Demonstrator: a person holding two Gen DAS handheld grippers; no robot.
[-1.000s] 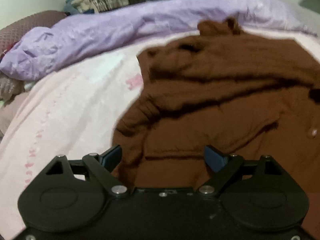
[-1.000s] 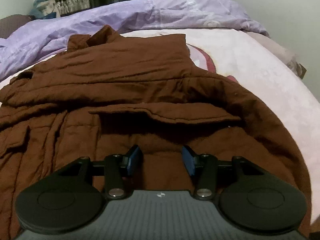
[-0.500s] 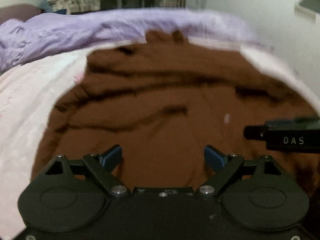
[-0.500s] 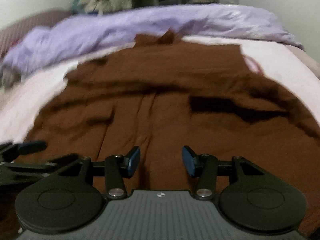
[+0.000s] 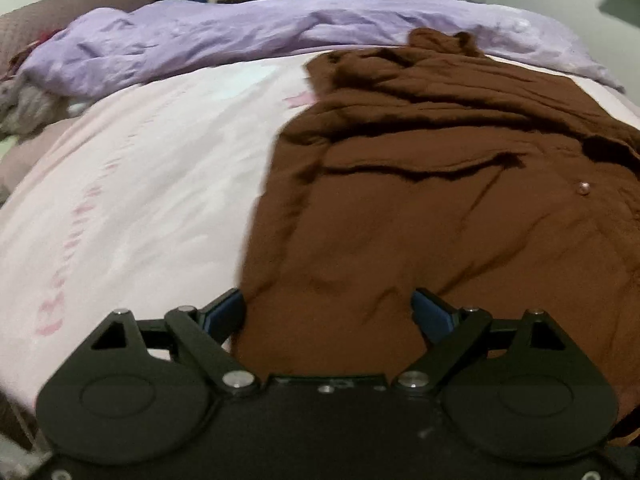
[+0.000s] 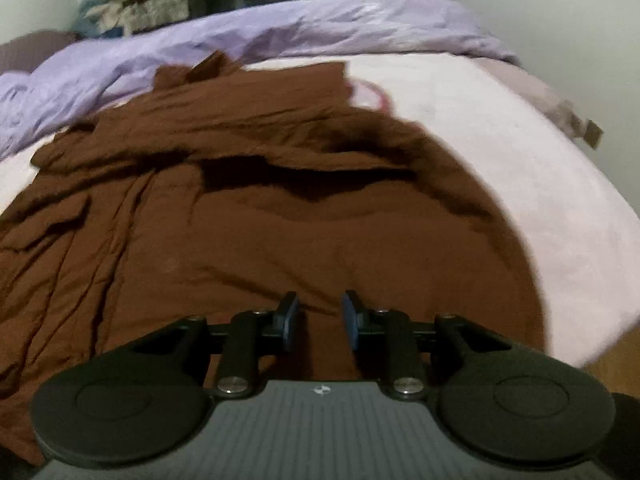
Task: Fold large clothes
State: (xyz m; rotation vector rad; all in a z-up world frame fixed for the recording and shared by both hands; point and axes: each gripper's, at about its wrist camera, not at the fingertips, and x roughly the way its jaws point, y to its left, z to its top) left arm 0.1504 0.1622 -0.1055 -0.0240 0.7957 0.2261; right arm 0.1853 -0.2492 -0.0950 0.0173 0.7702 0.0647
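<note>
Meanwhile both grippers, left gripper (image 5: 328,312) and right gripper (image 6: 318,314), tilt downward over the brown garment (image 6: 280,220).

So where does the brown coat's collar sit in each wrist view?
Left wrist: collar upper right, against the purple duvet.
Right wrist: collar upper left, against the same duvet.
Shared landmark: the duvet across the far side of the bed.

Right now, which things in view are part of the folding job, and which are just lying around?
Job:
- brown garment, spread on the bed
- left tongs, open over its near left edge
- right tongs, jaws just closing, with a gap, over its near hem

Lying about:
- purple duvet
- pink sheet
- curtains
</note>
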